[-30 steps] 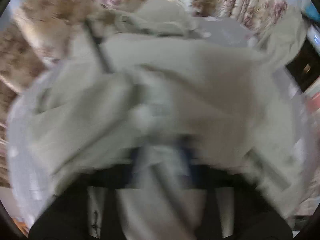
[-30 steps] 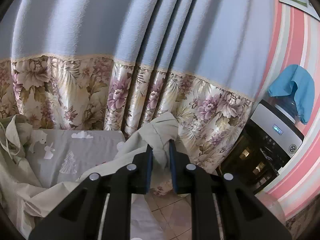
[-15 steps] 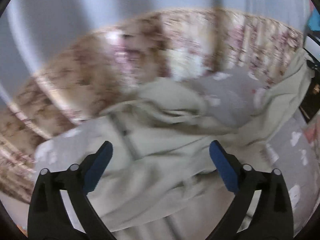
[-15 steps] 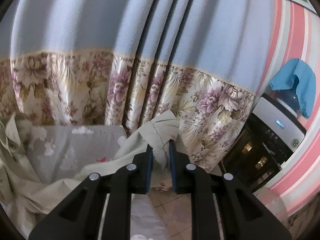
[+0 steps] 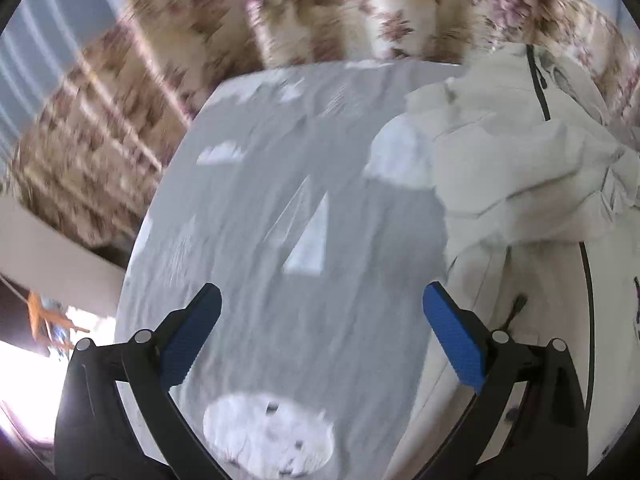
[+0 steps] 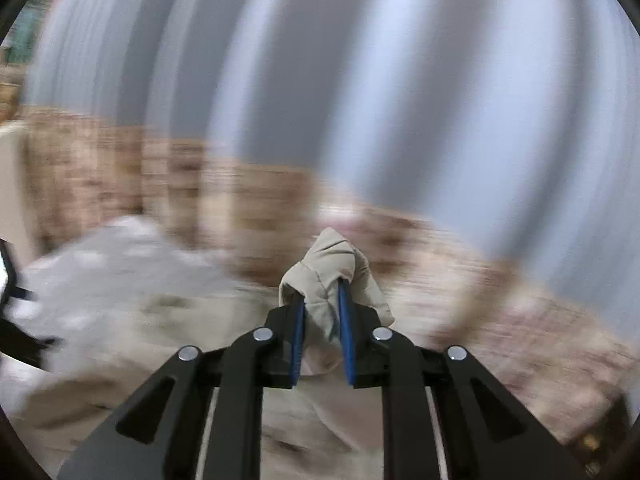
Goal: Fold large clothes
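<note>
A pale beige jacket (image 5: 516, 168) with dark zips lies crumpled at the right of the left wrist view, on a grey sheet (image 5: 280, 200) printed with white clouds and trees. My left gripper (image 5: 320, 292) hangs open over bare sheet, nothing between its blue pads, the jacket just right of its right finger. In the blurred right wrist view my right gripper (image 6: 320, 292) is shut on a bunched fold of the jacket (image 6: 332, 264), which sticks up past the fingertips. More beige cloth (image 6: 140, 360) trails below and to the left.
Floral and blue curtains (image 5: 320, 12) hang behind the bed on the far side, blurred in the right wrist view (image 6: 360, 80). The sheet's left edge (image 5: 136, 248) drops off to a bright floor area at lower left. A dark gripper part (image 6: 16, 320) shows at the left edge.
My left gripper let go of the jacket, opened wide and swung left over bare sheet. My right gripper kept its hold on the jacket and swept sideways, away from the water dispenser.
</note>
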Demonstrator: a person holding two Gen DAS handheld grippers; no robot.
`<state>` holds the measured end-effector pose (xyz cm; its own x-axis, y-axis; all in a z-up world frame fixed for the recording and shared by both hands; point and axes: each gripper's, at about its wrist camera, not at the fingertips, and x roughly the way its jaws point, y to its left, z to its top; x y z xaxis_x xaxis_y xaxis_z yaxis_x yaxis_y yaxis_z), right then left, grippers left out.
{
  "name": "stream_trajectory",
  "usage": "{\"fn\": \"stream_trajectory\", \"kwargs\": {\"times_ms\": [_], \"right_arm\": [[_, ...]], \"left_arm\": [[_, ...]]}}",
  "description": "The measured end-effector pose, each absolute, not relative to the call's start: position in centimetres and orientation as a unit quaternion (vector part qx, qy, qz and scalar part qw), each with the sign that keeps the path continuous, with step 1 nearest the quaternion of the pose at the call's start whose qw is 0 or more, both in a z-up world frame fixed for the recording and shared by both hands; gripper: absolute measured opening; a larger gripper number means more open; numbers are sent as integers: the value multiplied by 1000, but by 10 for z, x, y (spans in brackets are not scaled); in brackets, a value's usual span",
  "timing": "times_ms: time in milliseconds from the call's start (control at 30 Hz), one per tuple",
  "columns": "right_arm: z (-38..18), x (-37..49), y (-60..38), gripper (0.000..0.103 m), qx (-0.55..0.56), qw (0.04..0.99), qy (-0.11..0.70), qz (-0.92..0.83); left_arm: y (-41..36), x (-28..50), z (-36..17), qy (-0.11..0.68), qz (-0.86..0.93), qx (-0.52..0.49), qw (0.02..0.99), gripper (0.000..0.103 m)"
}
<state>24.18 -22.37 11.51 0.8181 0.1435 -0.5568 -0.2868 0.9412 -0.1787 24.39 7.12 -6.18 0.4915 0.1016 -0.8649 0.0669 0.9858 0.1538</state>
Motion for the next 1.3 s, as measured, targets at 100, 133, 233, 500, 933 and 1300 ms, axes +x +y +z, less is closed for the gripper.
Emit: {"fn": "stream_trajectory", "kwargs": {"times_ms": [100, 133, 233, 500, 933, 1300], "right_arm": [[58, 278, -163, 28, -132, 886, 402, 191], [42, 281, -152, 35, -148, 879, 414, 186], [30, 264, -157, 60, -138, 883, 407, 187], [30, 142, -309, 80, -4, 927, 370, 66], [-132, -1, -387, 12, 137, 874, 466, 26], [-83, -48, -371, 5, 16, 875, 484, 14]], "left_arm": [[82, 227, -62, 497, 10, 73, 865, 100], [86, 223, -62, 498, 8, 73, 864, 100], [81, 210, -70, 504, 12, 79, 860, 100], [48, 180, -112, 522, -50, 130, 841, 100], [17, 143, -126, 499, -99, 104, 855, 2], [84, 87, -90, 512, -103, 29, 852, 4]]}}
